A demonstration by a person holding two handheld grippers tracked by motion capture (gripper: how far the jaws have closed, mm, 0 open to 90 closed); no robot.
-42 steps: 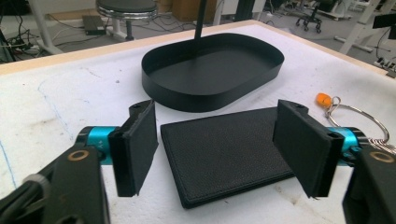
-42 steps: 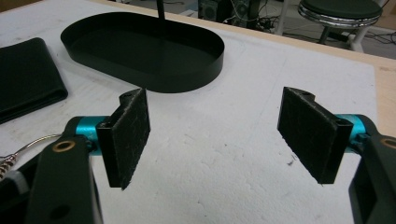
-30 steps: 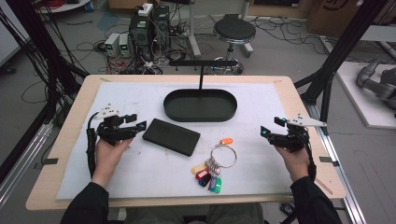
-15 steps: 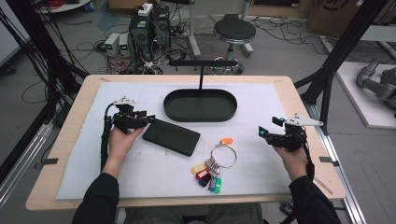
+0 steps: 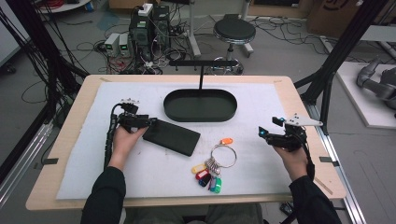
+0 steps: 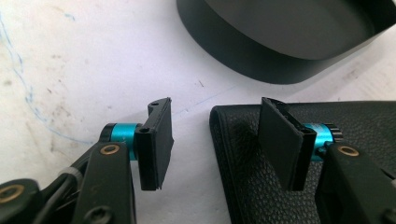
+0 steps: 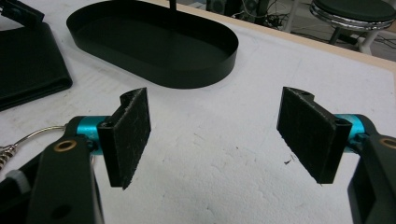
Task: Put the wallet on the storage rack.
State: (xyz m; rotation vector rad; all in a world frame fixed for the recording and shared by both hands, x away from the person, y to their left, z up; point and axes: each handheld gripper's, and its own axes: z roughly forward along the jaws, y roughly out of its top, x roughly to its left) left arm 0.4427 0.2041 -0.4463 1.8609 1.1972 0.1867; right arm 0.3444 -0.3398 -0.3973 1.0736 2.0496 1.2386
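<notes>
High view first: we see our left tongs (image 5: 148,123) at the left end of the black wallet (image 5: 172,137), which lies flat on the white mat (image 5: 93,154) covering the table (image 5: 65,140), just in front of the black oval tray (image 5: 200,105). The wallet's long axis runs from upper left to lower right across the mat, so its near short end points toward our left hand (image 5: 125,139). The right tongs (image 5: 262,132) sit well apart, past the key ring with coloured tags (image 5: 215,163), so the left hand is clearly the nearer one.

From the left gripper view, the tongs (image 6: 215,140) stand about half open and have just been closing. One jaw hangs over the wallet's (image 6: 261,186) leather top, the other over bare mat just beside the rounded edge. That edge lies between the jaws, but we see no pad pressing on it, so nothing is held yet. We judge that the coming move turns on this straddle: the outer jaw must drop beside the edge, so the closing pinches the wallet's end rather than sliding over it.

From the right gripper view, the right tongs (image 7: 215,140) are wide open and empty over the mat, with the tray (image 7: 154,51) ahead.
</notes>
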